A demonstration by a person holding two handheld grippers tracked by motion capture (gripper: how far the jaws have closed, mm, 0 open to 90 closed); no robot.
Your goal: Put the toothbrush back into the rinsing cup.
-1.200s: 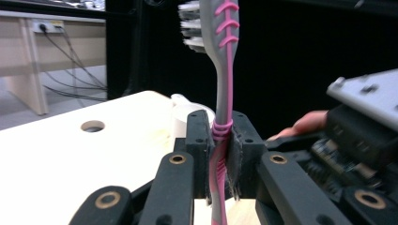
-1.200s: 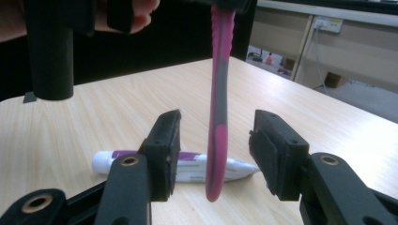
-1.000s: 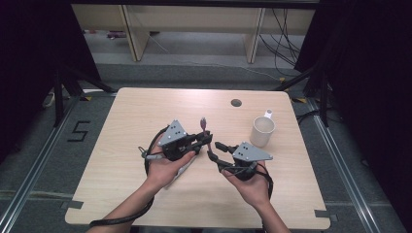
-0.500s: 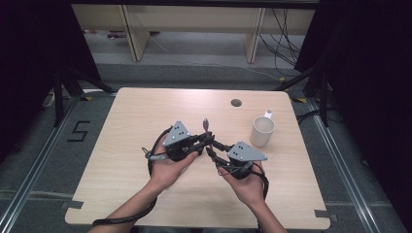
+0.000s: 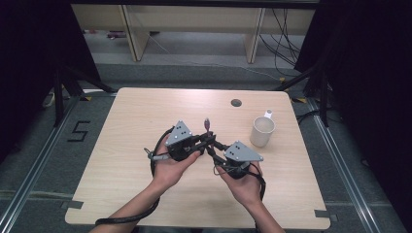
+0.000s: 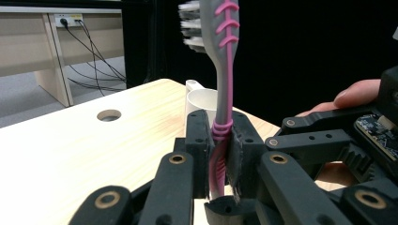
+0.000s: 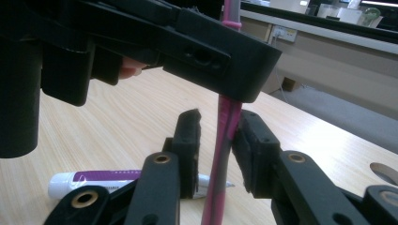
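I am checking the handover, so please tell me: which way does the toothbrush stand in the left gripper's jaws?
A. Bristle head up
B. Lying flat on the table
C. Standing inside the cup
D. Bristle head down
A: in the left gripper view the left gripper clamps the toothbrush by its handle, bristles at the top.

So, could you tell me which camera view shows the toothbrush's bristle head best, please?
The left gripper view: the toothbrush stands upright in the left gripper, its bristles close at the top edge. The high view shows the head as a small speck above the grippers. The right gripper view shows the pink handle, not the bristles.
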